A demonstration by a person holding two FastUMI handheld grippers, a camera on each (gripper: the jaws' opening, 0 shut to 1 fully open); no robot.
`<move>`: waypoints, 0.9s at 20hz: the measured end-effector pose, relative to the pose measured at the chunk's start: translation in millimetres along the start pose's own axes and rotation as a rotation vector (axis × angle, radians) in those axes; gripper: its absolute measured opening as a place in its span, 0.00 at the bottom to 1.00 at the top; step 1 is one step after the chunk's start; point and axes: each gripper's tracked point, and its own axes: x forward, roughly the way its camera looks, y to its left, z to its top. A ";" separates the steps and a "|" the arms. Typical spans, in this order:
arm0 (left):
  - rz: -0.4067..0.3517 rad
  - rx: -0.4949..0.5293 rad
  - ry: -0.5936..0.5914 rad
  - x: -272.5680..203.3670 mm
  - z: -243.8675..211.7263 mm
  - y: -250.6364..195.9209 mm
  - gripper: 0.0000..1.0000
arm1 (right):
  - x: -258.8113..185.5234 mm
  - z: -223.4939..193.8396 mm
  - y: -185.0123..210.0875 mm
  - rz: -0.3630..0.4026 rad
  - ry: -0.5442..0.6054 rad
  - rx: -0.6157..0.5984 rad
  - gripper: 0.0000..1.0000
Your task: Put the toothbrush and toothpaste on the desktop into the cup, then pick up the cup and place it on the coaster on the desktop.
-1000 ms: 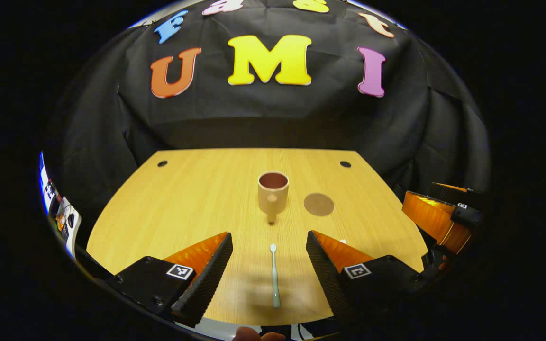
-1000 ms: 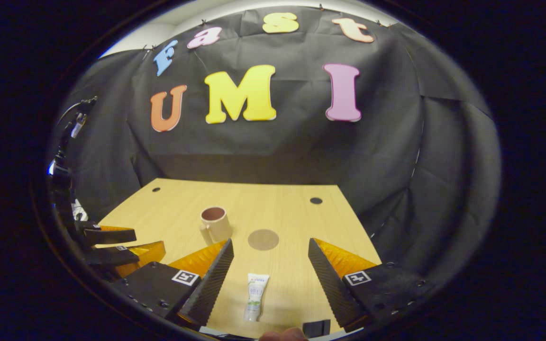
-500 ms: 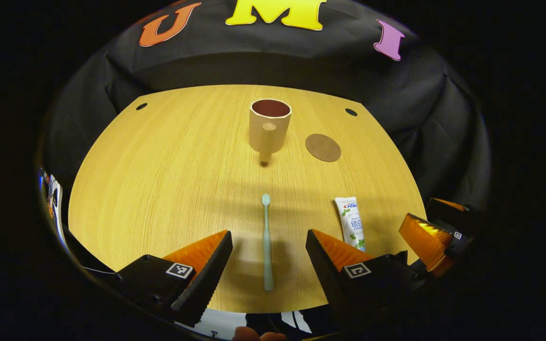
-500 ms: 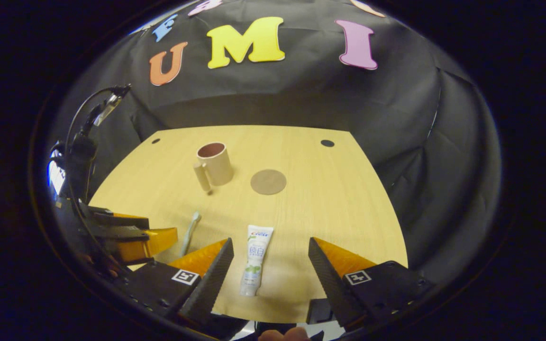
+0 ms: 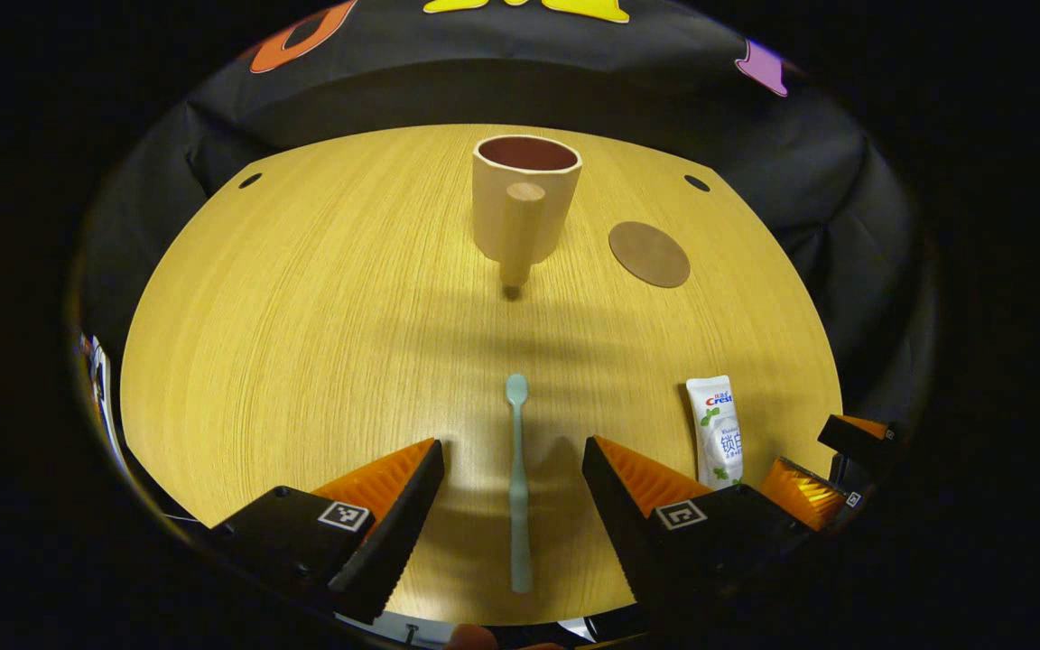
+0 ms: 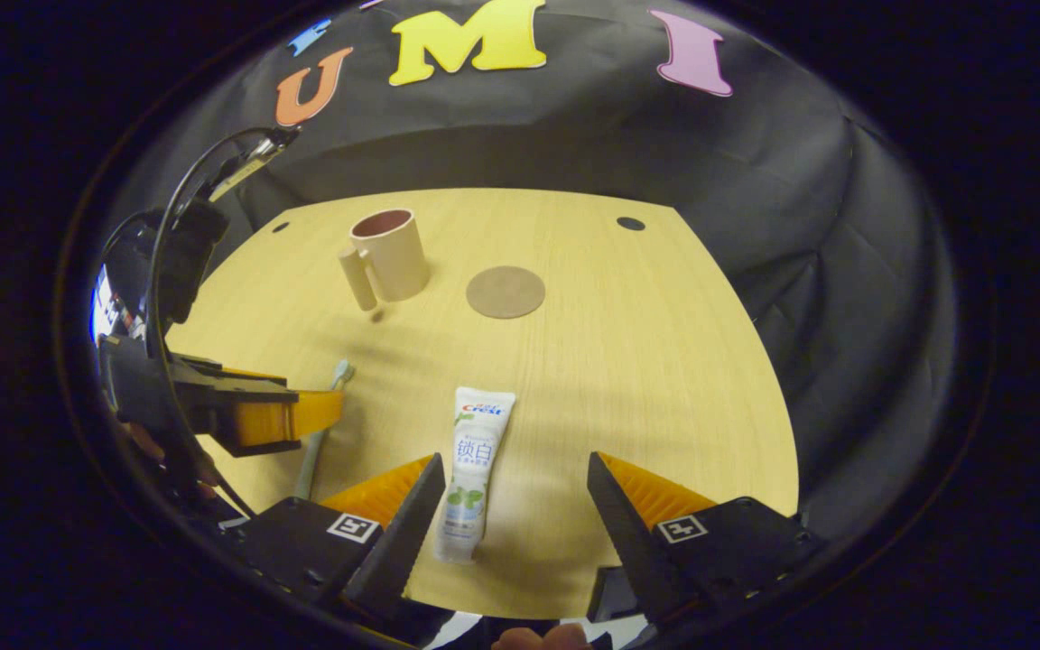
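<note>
I hold both grippers spread: left gripper (image 5: 513, 465) straddles the toothbrush (image 5: 517, 487), right gripper (image 6: 514, 487) the toothpaste (image 6: 470, 474), both near of the cup (image 5: 524, 203). Next comes lowering, closing.

From where I stand, the white plastic toothpaste tube (image 6: 473, 469) carries a red-and-blue brand word above dark characters, and small square black-and-white coded tags (image 6: 348, 528) sit on the right gripper (image 6: 513, 462) and left gripper (image 5: 511, 444).
</note>
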 end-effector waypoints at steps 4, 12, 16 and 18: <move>0.005 0.006 0.033 12.1 -2.0 -1.8 0.87 | 3.0 -2.8 3.7 0.005 0.011 -0.002 0.95; 0.054 0.020 0.078 19.6 -8.2 4.0 0.64 | 19.4 -7.8 11.7 -0.009 0.047 0.037 0.95; 0.078 0.011 0.105 17.7 -11.0 10.2 0.37 | 27.9 -11.2 17.3 -0.008 0.072 0.044 0.95; 0.078 0.006 0.117 16.7 -12.2 11.3 0.21 | 33.1 -14.3 19.9 -0.009 0.088 0.034 0.95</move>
